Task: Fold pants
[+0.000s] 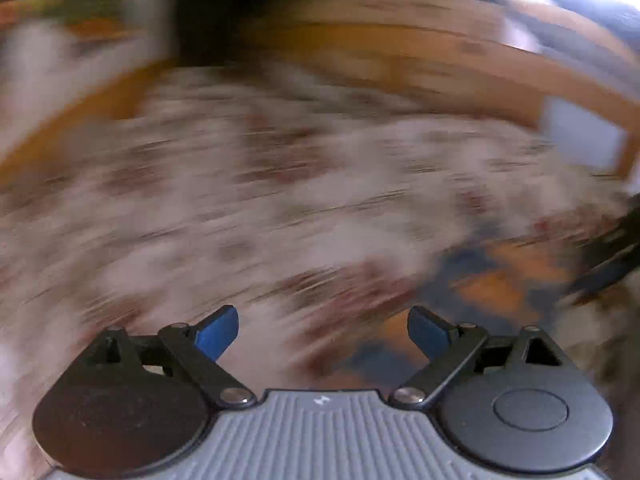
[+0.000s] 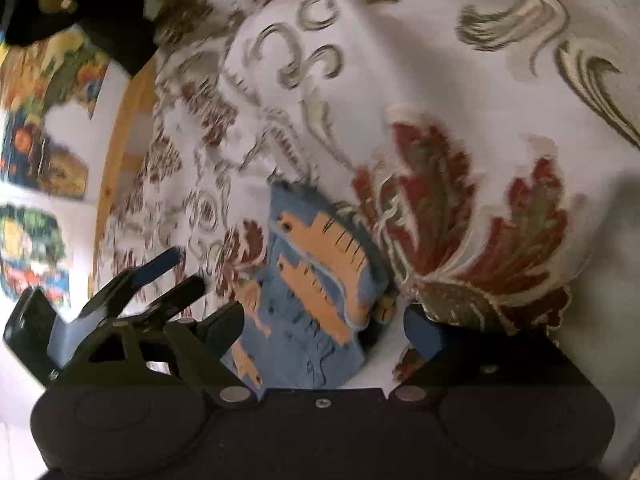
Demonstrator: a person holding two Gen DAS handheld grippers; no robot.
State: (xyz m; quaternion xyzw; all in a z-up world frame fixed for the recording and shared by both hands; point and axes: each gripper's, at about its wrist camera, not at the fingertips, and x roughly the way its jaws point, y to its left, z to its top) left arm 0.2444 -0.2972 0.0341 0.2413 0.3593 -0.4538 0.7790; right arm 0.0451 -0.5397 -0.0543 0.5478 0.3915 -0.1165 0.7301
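Observation:
The pants (image 2: 320,276) are blue with orange patches and lie bunched on a white cloth with red and olive leaf patterns (image 2: 460,92). My right gripper (image 2: 324,328) is open, its jaws on either side of the near end of the pants, not closed on them. My left gripper (image 1: 323,334) is open and empty above the patterned cloth; that view is heavily motion-blurred. A blue and orange patch of the pants (image 1: 492,280) shows at its lower right. The left gripper's fingers (image 2: 160,280) also show at the lower left of the right wrist view.
A wooden bed frame (image 1: 420,52) curves round the far side of the cloth. A wooden rail (image 2: 120,152) runs along the left, with colourful patterned fabric (image 2: 36,152) beyond it. Dark clothing (image 2: 100,12) lies at the upper left.

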